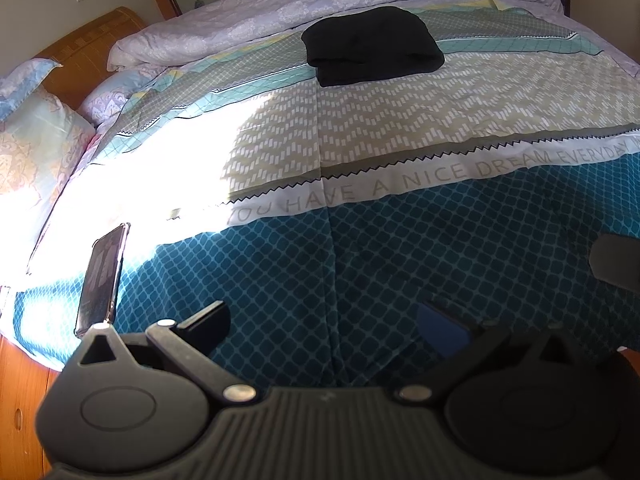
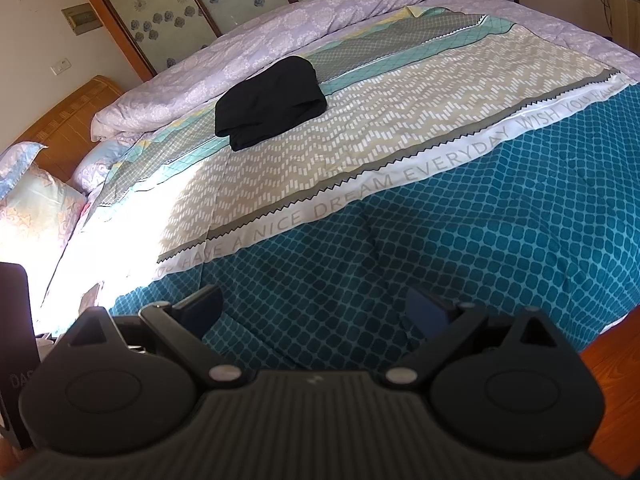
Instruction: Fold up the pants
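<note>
The black pants (image 1: 372, 46) lie folded in a compact bundle on the far part of the bed, near the lavender duvet; they also show in the right wrist view (image 2: 270, 102). My left gripper (image 1: 324, 320) is open and empty, held above the teal near part of the bedspread, well short of the pants. My right gripper (image 2: 314, 312) is open and empty too, above the same teal area near the bed's front edge. A dark piece of the right gripper (image 1: 616, 264) shows at the right edge of the left wrist view.
A phone (image 1: 102, 280) lies on the bed's near left edge. A rolled lavender duvet (image 2: 320, 28) runs along the far side. Pillows (image 1: 36, 140) and a wooden headboard (image 1: 88, 52) are at left. Wooden floor (image 2: 616, 360) lies beyond the bed's front edge.
</note>
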Tool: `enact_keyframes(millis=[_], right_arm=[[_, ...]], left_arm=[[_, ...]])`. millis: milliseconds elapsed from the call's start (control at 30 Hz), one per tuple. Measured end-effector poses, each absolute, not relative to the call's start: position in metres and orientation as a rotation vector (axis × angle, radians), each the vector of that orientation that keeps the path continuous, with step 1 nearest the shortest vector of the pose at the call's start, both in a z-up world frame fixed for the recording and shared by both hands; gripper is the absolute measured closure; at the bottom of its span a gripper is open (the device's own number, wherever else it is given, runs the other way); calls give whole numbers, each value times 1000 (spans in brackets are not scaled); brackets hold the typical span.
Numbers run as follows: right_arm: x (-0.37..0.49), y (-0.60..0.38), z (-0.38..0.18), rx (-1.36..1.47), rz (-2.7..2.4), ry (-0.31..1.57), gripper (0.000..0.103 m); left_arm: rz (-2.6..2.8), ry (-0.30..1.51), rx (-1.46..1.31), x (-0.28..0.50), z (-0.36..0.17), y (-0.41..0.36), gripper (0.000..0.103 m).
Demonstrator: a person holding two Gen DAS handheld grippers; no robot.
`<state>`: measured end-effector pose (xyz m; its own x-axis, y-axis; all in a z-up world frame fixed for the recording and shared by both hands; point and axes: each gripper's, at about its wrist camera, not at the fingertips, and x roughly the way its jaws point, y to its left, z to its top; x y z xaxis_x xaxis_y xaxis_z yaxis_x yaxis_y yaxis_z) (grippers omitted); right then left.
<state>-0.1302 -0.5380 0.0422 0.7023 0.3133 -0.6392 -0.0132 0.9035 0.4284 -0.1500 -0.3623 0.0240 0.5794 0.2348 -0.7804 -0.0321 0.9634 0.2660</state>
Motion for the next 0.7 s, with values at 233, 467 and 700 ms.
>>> enact_keyframes(millis=[233, 467, 700], right_arm=[[-130, -539, 41, 413, 189, 778, 3], [-130, -539, 41, 414, 189, 780, 3], [-130, -539, 41, 414, 188, 780, 3]], left_arm=[[157, 944, 234, -150, 23, -363, 0], [154, 946, 232, -151, 23, -363, 0], [152, 949, 230, -151, 23, -363, 0]])
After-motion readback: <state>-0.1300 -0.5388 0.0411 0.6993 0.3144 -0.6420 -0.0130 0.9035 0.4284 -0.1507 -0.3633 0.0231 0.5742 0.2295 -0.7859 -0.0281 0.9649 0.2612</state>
